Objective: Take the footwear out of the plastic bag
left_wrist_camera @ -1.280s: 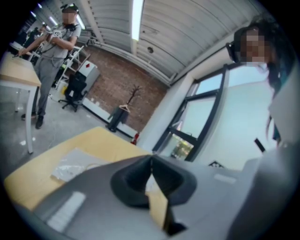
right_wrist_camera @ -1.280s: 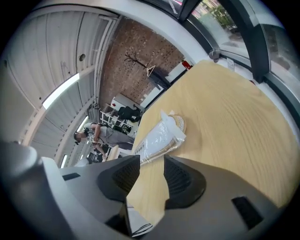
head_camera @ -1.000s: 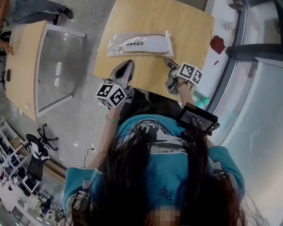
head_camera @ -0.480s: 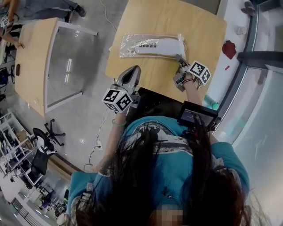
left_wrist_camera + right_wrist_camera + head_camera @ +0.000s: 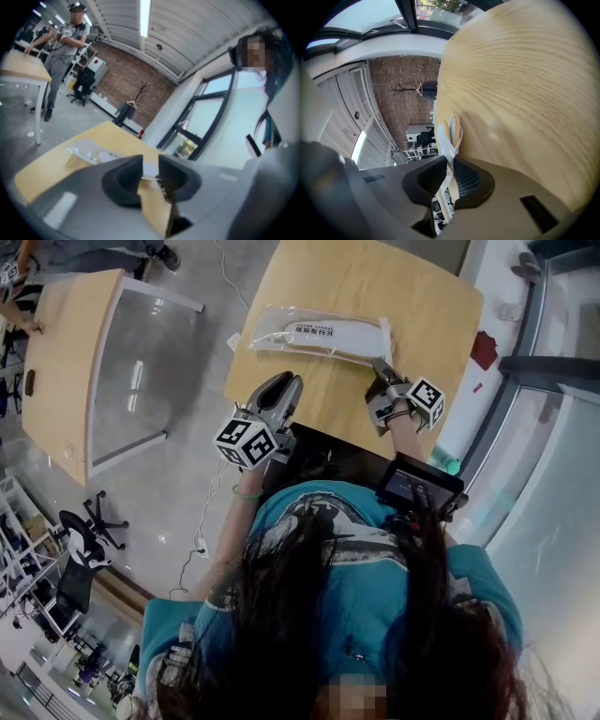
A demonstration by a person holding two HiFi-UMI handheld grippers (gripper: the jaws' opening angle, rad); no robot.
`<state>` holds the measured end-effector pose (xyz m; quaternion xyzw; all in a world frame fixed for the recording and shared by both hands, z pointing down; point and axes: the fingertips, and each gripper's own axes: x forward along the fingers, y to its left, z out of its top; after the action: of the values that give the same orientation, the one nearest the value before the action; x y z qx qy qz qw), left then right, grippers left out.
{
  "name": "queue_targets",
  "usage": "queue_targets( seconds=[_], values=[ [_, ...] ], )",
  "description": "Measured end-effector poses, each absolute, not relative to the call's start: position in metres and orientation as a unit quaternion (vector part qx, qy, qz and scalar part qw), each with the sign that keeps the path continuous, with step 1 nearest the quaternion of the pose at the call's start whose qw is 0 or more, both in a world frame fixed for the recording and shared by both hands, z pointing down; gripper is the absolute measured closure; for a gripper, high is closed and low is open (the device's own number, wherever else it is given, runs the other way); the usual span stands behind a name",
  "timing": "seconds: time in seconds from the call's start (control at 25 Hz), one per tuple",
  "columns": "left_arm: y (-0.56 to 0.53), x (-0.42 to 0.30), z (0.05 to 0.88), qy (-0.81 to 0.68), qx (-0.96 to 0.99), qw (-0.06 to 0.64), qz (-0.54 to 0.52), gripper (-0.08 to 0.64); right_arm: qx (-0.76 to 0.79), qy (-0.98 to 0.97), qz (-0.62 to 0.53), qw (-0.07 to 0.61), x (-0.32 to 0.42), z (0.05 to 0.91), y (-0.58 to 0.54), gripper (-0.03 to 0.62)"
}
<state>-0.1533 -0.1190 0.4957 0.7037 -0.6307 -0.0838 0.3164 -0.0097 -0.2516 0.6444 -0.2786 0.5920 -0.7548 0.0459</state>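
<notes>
A clear plastic bag (image 5: 319, 333) with white footwear inside lies flat across the far half of the wooden table (image 5: 375, 282). My right gripper (image 5: 382, 366) is at the bag's right end. In the right gripper view its jaws are closing, and the pads of this gripper (image 5: 451, 176) pinch the bag's film edge (image 5: 449, 136). My left gripper (image 5: 285, 382) hovers over the table's near edge, short of the bag. Its jaws are opening, and the narrow gap of this gripper (image 5: 150, 174) holds nothing. The bag (image 5: 89, 152) lies beyond it.
A second wooden table (image 5: 56, 362) with a glass panel stands on the left, and a person (image 5: 65, 42) is near it. An office chair (image 5: 82, 538) is on the floor at lower left. A red object (image 5: 485, 347) lies by the window frame on the right.
My right gripper has moved forward to the bag's right end and closed on its edge. The left gripper's jaws have parted a little. The bag now lies slightly tilted.
</notes>
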Motion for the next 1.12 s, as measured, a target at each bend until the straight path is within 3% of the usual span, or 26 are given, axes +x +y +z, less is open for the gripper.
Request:
queue_targets(
  seconds=[0.36, 0.56, 1.12],
  values=[
    [-0.144, -0.138, 0.517, -0.553, 0.721, 0.391, -0.147, 0.382, -0.219, 0.63, -0.739, 0.091, -0.018, 0.584, -0.24, 0.545],
    [-0.156, -0.123, 0.533, -0.496, 0.71, 0.451, -0.215, 0.293, -0.185, 0.648, -0.726, 0.137, -0.01, 0.548, -0.242, 0.545],
    [-0.184, -0.154, 0.49, -0.427, 0.698, 0.439, -0.371, 0.28, -0.123, 0.708, -0.685, 0.12, -0.03, 0.492, -0.198, 0.545]
  ],
)
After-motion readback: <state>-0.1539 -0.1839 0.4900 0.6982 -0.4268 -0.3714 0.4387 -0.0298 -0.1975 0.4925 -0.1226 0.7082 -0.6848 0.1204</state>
